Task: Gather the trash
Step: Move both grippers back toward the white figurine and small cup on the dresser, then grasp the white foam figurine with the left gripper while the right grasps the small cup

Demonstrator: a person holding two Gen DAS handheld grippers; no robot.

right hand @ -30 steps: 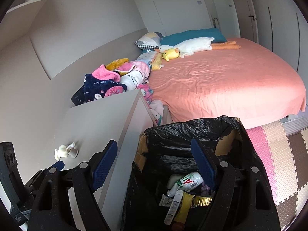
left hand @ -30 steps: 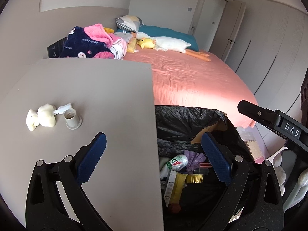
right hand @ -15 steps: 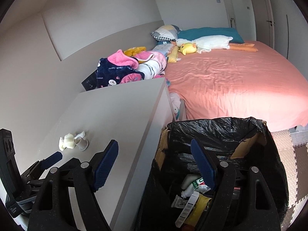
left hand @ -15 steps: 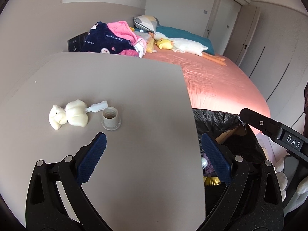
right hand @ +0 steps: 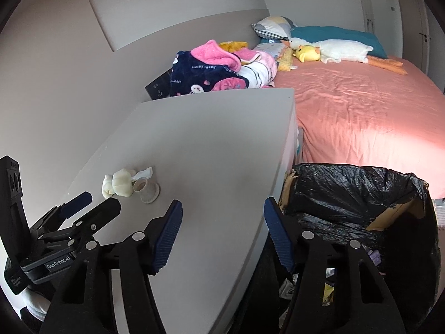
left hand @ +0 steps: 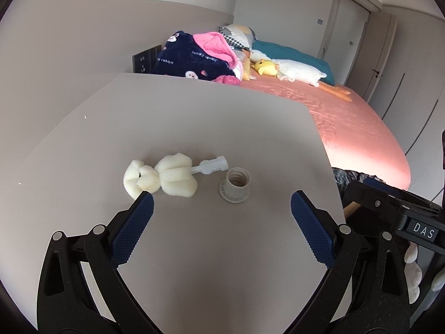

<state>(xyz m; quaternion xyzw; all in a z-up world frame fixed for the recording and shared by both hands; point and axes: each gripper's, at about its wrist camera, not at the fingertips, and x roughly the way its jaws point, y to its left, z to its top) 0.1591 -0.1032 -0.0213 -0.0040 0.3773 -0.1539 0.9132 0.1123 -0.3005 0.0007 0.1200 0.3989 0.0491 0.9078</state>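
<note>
On the grey tabletop [left hand: 211, 128] lie a cream foam brush head [left hand: 162, 179] with a clear plastic stem and a small grey screw-neck cap [left hand: 235, 185]. My left gripper [left hand: 221, 208] hangs open just short of them, nothing between its blue pads. The same foam piece [right hand: 118, 182] and cap [right hand: 146, 189] show far left in the right wrist view, with the left gripper [right hand: 80, 206] beside them. My right gripper [right hand: 222, 217] hovers over the table's edge; its jaws are closing and hold nothing. A black-lined trash bin [right hand: 353, 194] stands right of the table.
A bed with a salmon-pink sheet [right hand: 361, 111] lies beyond the table and bin. Piled blankets [right hand: 211, 69], pillows and plush toys [right hand: 328, 50] sit at its head. A dark wall panel [left hand: 146, 59] is behind the table. Wrappers lie inside the bin.
Both grippers have swung left from above the bin towards the table. The foam piece and cap now lie centred before the left gripper. The right gripper's jaws stand narrower than before.
</note>
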